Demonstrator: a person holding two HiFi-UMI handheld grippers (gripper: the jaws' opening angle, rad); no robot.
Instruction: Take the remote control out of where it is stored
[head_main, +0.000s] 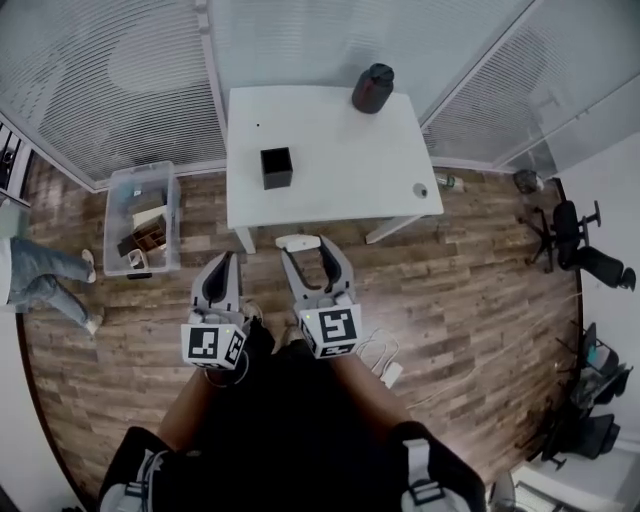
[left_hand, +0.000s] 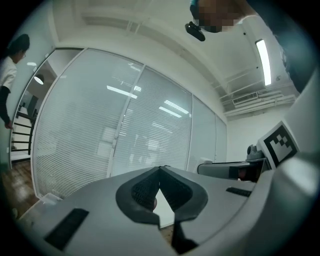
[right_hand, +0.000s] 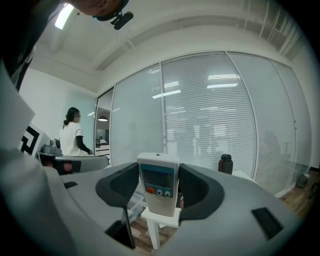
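The remote control (right_hand: 159, 187) is white, with a small screen and an orange button, and stands upright between the pads of my right gripper (right_hand: 159, 175), which is shut on it. In the head view the remote control (head_main: 298, 241) shows as a white end at the tips of the right gripper (head_main: 306, 248), held over the wooden floor just in front of the white table (head_main: 340, 160). A black open box (head_main: 276, 167) stands on that table. My left gripper (head_main: 225, 260) hangs beside the right one. In its own view the left gripper (left_hand: 160, 170) is shut, its jaws meeting at the tip with nothing between them.
A dark bottle (head_main: 373, 88) stands at the table's far edge, and a small round object (head_main: 420, 190) lies near its right front corner. A clear plastic bin (head_main: 142, 218) sits on the floor at left, by a person's legs (head_main: 45, 270). Office chairs (head_main: 575, 240) stand at right. Glass walls with blinds enclose the far side.
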